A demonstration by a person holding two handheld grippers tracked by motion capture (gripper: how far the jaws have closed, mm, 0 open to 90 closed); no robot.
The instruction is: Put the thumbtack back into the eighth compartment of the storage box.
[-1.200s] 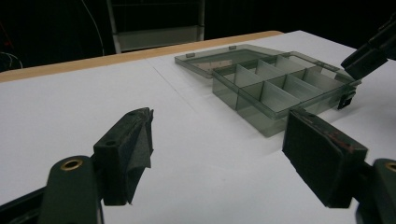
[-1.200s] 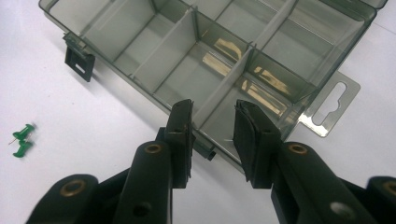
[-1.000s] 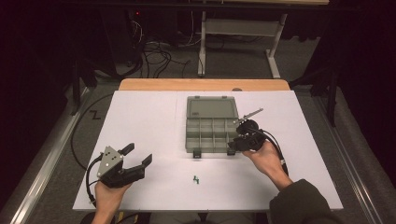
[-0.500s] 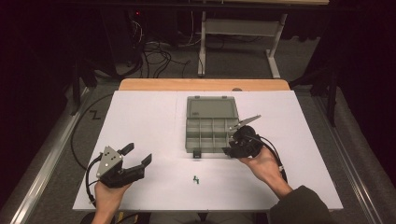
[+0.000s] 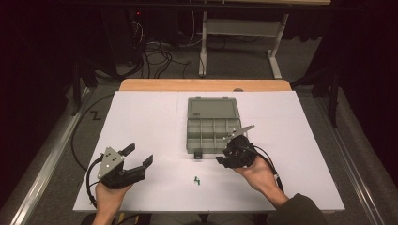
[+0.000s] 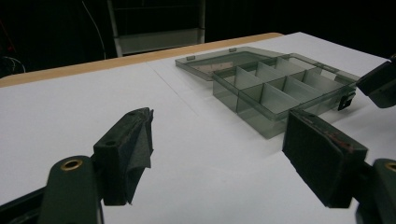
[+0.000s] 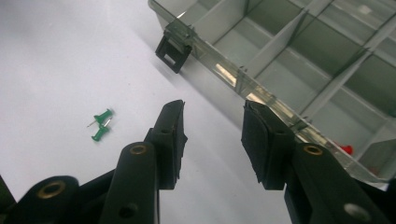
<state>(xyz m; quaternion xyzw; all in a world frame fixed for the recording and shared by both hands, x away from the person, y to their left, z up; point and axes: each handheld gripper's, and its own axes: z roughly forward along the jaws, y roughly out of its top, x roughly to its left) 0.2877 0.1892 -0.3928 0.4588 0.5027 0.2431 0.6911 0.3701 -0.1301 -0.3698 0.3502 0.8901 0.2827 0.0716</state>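
Right hand-held gripper (image 7: 212, 135): jaws have just been opening, now partly apart, nothing between them, just off the near wall of the open box (image 5: 212, 136). Two green pins (image 7: 101, 124) lie side by side on the tabletop (image 5: 141, 122), beside the jaws, shafts slanting alike. Left hand-held gripper (image 5: 139, 161) wide open, empty.

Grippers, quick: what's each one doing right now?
Left gripper: open, empty.
Right gripper: open, jaws just widening, nothing between them, near the green pushpins.
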